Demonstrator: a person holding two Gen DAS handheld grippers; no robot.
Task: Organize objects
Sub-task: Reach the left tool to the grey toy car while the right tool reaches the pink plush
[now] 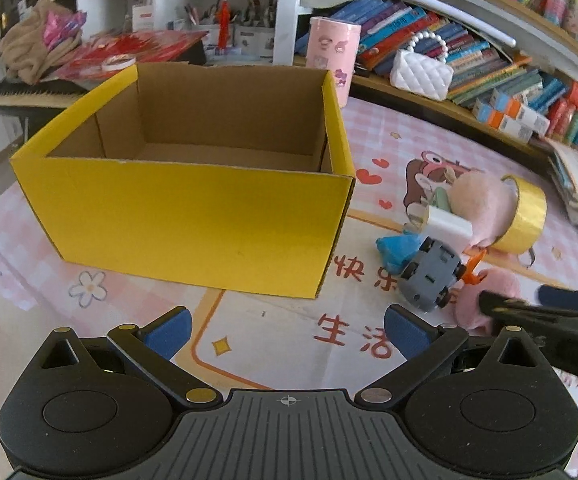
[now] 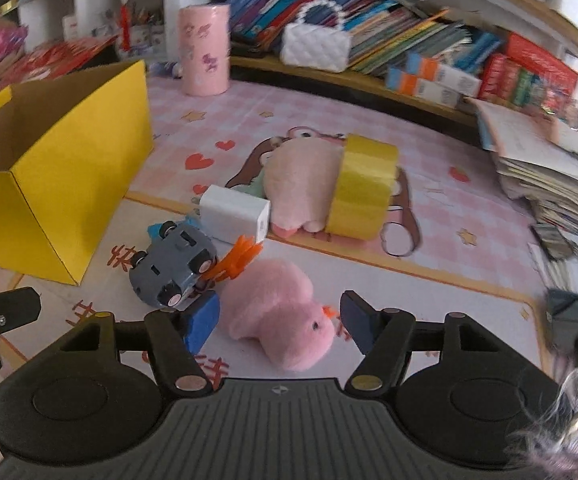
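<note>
Straddling a pink plush toy (image 2: 279, 320) at lower centre of its view, the right gripper (image 2: 279, 326) has its blue-padded fingers (image 2: 201, 326) spread wide to either side of the toy, not yet pressing it. By the look of it the step in hand is the first pick of the sorting: the yellow cardboard box (image 1: 193, 208), filling the middle left of the left wrist view, shows a bare floor inside, so nothing seems to have gone in yet.

The next move would call for closing on the soft body, then lifting it up and left over the box wall. Care is needed, since a grey toy car (image 2: 173, 270) lying on its side sits just beside the left pad, with an orange plastic piece (image 2: 235, 260) between car and plush.

Further up the frame lie a white charger block (image 2: 235, 218), a second pink plush (image 2: 303, 184) and a roll of yellow tape (image 2: 363, 186) resting against it. A blue object (image 1: 395, 250) shows beside the car in the left view.

The left gripper (image 1: 287, 328) hangs open and empty before the box.

All rests on a pink checked mat (image 2: 469, 288) printed with hearts and red characters. Crowded bookshelves (image 2: 389, 32), a white quilted purse (image 2: 315, 46) and a pink cylinder (image 2: 205, 50) line the back.
</note>
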